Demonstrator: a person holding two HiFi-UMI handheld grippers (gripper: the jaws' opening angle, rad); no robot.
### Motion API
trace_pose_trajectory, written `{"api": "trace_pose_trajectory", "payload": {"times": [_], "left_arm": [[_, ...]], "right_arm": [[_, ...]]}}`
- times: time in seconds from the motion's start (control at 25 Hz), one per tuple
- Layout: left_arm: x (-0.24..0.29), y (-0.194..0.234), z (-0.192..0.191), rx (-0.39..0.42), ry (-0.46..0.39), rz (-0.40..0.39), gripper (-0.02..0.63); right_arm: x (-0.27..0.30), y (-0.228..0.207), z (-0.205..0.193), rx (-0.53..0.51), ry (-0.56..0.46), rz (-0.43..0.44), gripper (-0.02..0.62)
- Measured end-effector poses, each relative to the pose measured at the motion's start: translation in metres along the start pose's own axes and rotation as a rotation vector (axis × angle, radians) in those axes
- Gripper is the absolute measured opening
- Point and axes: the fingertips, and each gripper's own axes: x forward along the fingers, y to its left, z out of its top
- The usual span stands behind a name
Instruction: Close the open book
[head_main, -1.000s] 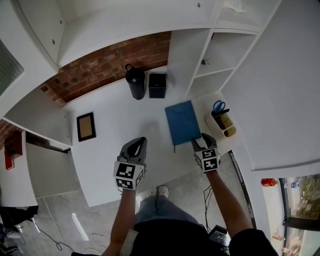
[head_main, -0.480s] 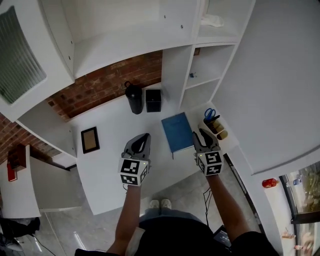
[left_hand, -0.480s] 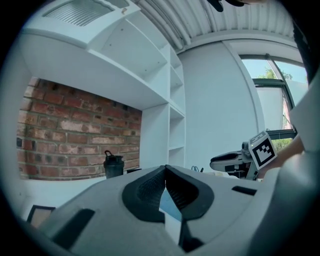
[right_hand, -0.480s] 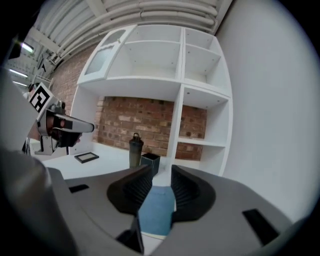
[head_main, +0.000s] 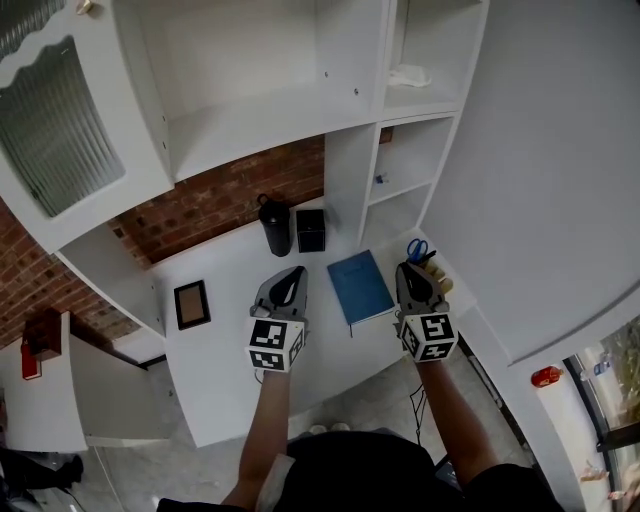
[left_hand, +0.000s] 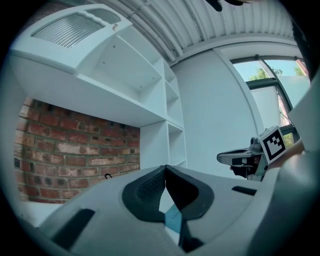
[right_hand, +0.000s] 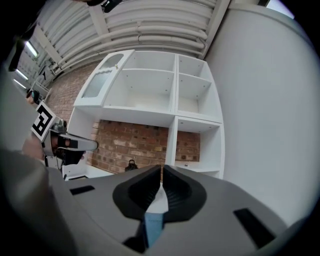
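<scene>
Your right gripper has just been closing and is now pinched tight, nothing between the jaws. Your left gripper is clenched too, tips together, empty. Both point level, held up over the table, and neither touches the book. It lies flat and closed on the table, blue cover up, between the two grippers in the head view. Behind it stand a bottle and a black box, side by side.
</scene>
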Motion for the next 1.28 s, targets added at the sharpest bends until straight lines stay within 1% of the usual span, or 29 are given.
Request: {"api": "trace_pose_trajectory", "payload": {"times": [0.12, 0.48, 0.92, 1.28], "left_arm": [[0.000, 0.003, 0.006, 0.008, -0.012, 0.005, 0.009], [0.001, 0.009, 0.015, 0.023, -0.028, 0.007, 0.009], [-0.001, 0.007, 0.010, 0.018, -0.018, 0.009, 0.009], [-0.005, 0.007, 0.005, 0.013, -0.005, 0.013, 0.009]], "right_arm": [[0.000, 0.002, 0.001, 0.018, -0.011, -0.007, 0.000], [0.002, 0.004, 0.006, 0.048, -0.027, -0.011, -0.002], [0.001, 0.008, -0.004, 0.047, 0.011, -0.003, -0.003], [-0.002, 0.013, -0.008, 0.052, 0.023, 0.005, -0.003]]}}
